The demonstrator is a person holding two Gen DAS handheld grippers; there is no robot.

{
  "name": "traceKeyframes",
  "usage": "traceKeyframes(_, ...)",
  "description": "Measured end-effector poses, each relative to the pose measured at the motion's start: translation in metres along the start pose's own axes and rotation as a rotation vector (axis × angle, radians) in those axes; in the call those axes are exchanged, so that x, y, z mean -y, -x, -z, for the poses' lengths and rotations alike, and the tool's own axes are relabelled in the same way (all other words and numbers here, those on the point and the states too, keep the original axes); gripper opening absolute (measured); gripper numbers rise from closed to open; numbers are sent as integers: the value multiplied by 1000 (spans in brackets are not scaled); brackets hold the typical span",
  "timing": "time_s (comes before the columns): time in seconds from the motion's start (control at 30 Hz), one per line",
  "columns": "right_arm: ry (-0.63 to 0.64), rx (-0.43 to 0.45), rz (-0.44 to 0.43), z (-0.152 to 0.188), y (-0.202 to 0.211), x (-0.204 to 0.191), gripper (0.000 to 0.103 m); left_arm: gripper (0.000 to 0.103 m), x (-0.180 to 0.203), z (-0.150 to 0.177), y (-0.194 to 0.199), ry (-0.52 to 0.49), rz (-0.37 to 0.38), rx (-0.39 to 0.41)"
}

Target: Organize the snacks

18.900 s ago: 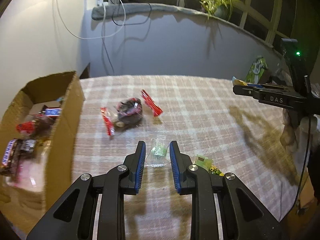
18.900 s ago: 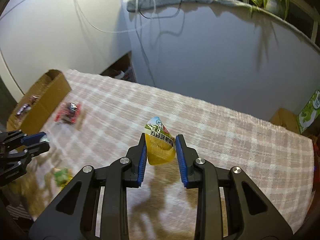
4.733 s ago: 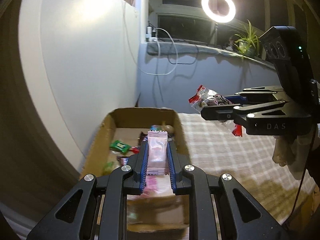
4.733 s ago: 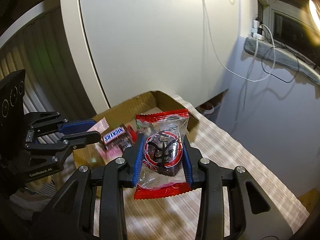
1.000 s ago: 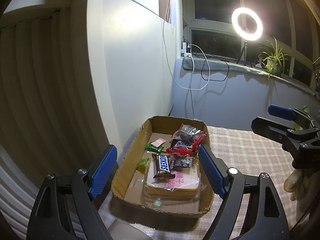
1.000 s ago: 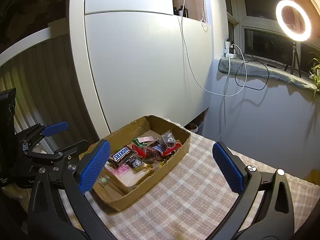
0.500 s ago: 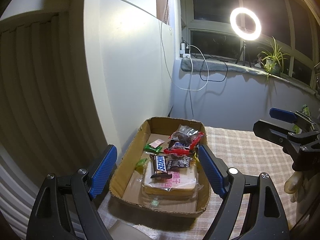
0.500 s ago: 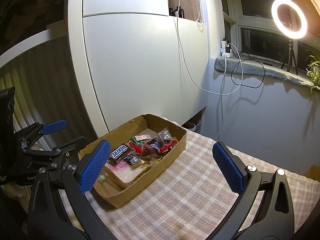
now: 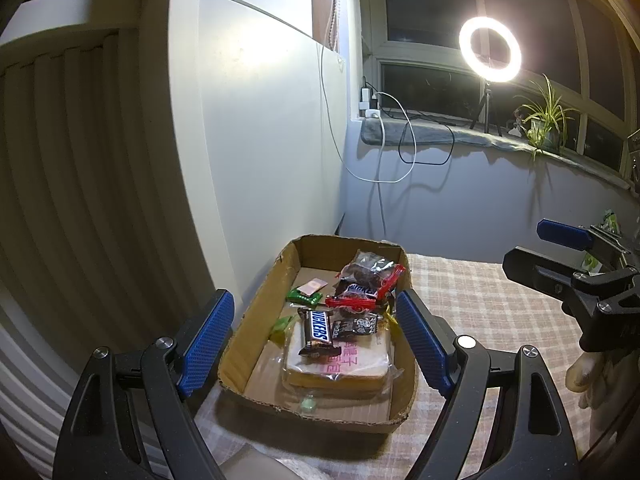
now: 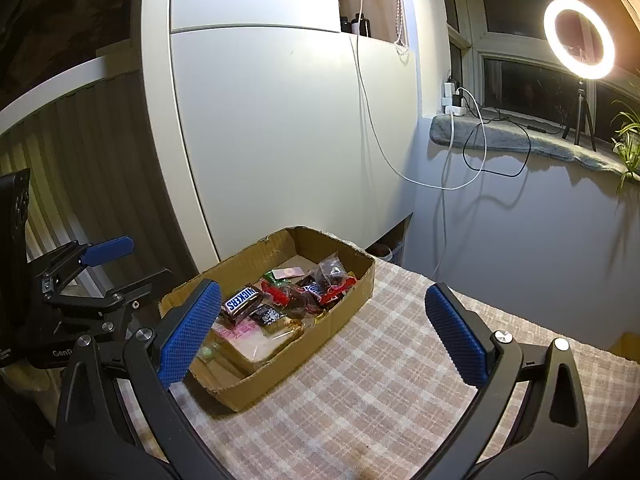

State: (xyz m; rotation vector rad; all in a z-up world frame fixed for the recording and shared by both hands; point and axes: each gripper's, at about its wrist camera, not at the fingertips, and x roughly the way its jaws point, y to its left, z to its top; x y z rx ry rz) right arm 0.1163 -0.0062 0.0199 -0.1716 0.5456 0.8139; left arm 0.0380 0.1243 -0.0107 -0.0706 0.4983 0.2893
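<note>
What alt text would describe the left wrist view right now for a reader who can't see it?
A cardboard box on a checked tablecloth holds snacks, including a Snickers bar lying on a flat clear-wrapped packet. The left tongs stand open and empty in the foreground, with the right tongs open at the right edge.

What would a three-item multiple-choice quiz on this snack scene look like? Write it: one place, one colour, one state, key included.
1. Where does the Snickers bar lie?
A. On the checked tablecloth
B. In the cardboard box, on a clear-wrapped flat pack
C. On the windowsill

2. What colour are the gripper pads?
A. Blue
B. Red
C. Yellow

3. How is the right gripper?
A. Shut on a red packet
B. Shut, empty
C. Open, empty

Key: 1 B, the bar rests on the pack inside the cardboard box; 2 A, both views show blue pads; 3 C, its jaws stand wide with nothing between them.
</note>
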Motion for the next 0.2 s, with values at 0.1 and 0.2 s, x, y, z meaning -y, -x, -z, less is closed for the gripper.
traceKeyframes(0.1,-1,-1,-1,1,1,0,103,83,1,0,0,-2,1,3)
traceKeyframes(0.2,-6,2,-4,1,3,1,103,83,1,0,1,-4,-2,6)
